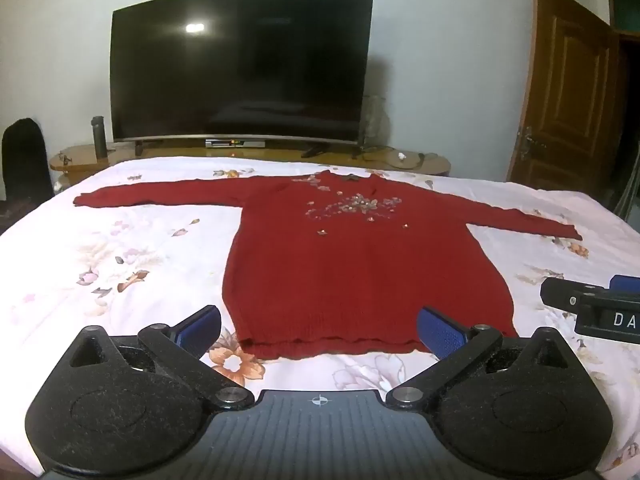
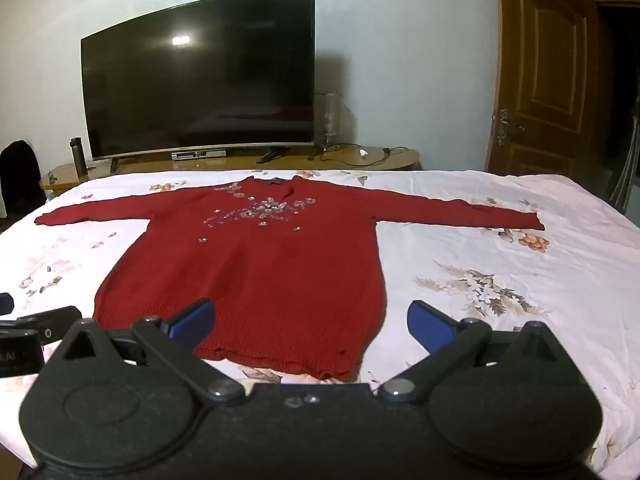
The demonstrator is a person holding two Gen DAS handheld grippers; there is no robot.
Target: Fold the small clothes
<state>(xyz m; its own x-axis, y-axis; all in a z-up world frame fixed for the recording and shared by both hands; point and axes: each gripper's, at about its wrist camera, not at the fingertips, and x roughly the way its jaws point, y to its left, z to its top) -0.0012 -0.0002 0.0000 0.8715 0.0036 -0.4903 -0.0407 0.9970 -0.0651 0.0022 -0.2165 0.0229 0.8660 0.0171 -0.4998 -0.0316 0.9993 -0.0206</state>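
Observation:
A red knit sweater (image 1: 360, 264) with beaded flowers on the chest lies flat on the bed, front up, both sleeves spread out sideways, hem toward me. It also shows in the right wrist view (image 2: 260, 264). My left gripper (image 1: 319, 326) is open and empty, hovering just before the hem, jaws wide either side of it. My right gripper (image 2: 310, 318) is open and empty, over the hem's right part. The right gripper (image 1: 592, 308) shows at the right edge of the left wrist view; the left gripper (image 2: 28, 336) shows at the left edge of the right wrist view.
The bed has a pale floral sheet (image 1: 120, 264). Beyond it stands a wooden TV stand (image 1: 256, 154) with a large dark television (image 1: 240, 68), a dark flask (image 1: 99, 136) and cables. A brown door (image 1: 568, 96) is at the right, a black chair (image 1: 24, 156) at the left.

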